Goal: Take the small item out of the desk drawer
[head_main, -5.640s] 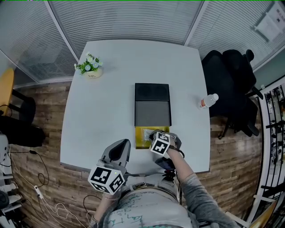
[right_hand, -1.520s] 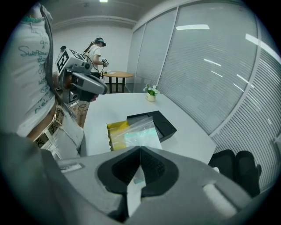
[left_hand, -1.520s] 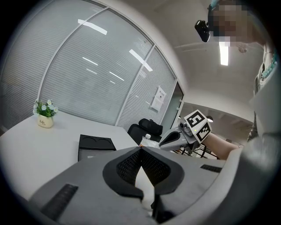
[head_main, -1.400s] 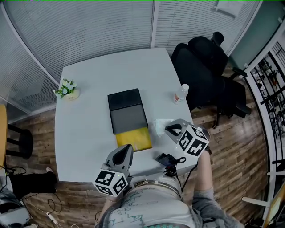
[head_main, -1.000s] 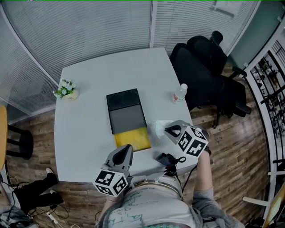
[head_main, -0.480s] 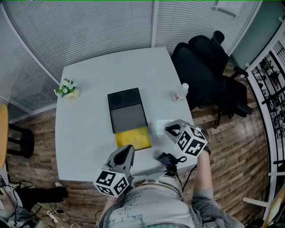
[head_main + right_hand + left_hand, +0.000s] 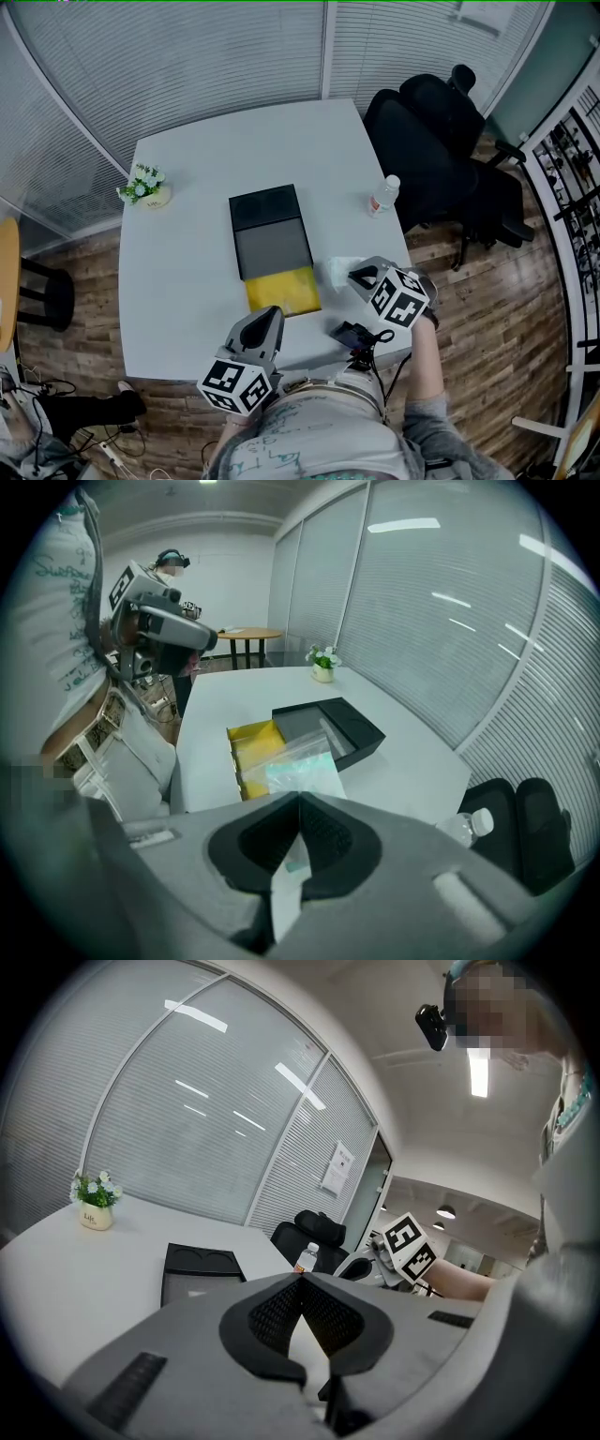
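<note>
The right gripper (image 7: 356,274) has its jaws closed tight on one edge of a clear plastic bag (image 7: 338,270) with a pale green item inside. The bag is out of the open yellow drawer (image 7: 281,291) and sits over the white table (image 7: 178,281), just right of the drawer. The drawer juts from the near end of a black desk organizer (image 7: 270,230). The left gripper (image 7: 270,313) is at the table's near edge, jaws together and empty. A water bottle (image 7: 382,195) stands far right.

From above we look steeply down on the table (image 7: 178,281). Both gripper views sit just behind their jaws; all share the drawer box (image 7: 270,230) ahead.
</note>
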### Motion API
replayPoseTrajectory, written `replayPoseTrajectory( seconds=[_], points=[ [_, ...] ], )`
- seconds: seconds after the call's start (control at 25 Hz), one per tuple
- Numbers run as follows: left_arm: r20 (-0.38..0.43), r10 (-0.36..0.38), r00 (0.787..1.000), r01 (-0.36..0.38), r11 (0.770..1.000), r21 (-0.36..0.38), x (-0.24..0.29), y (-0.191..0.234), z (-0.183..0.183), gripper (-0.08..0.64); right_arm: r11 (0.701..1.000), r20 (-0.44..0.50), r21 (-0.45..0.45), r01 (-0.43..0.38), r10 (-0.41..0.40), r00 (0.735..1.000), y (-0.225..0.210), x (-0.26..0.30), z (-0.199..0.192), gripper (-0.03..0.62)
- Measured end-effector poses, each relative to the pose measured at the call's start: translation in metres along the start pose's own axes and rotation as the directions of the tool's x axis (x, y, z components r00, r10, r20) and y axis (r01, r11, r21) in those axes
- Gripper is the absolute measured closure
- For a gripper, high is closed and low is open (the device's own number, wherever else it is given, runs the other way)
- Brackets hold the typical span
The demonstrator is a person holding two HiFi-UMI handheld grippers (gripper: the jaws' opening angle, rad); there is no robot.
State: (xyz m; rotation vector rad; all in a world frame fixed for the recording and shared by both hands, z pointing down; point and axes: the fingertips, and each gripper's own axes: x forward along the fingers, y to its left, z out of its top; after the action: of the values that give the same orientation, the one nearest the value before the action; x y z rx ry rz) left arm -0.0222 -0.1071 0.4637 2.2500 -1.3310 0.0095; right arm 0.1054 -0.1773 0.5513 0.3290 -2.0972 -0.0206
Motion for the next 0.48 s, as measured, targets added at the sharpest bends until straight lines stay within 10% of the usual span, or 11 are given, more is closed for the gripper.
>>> replayPoseTrajectory(
  seconds=[0.48],
  points=[
    [-0.004,0.022,1.000,-0.022,1.000,-0.013,-0.003,0.003,-0.004,0.562,0.999,-0.078,0.031,-0.036,0.038,0.996,0.008,0.068,-0.052,0.589]
  ],
)
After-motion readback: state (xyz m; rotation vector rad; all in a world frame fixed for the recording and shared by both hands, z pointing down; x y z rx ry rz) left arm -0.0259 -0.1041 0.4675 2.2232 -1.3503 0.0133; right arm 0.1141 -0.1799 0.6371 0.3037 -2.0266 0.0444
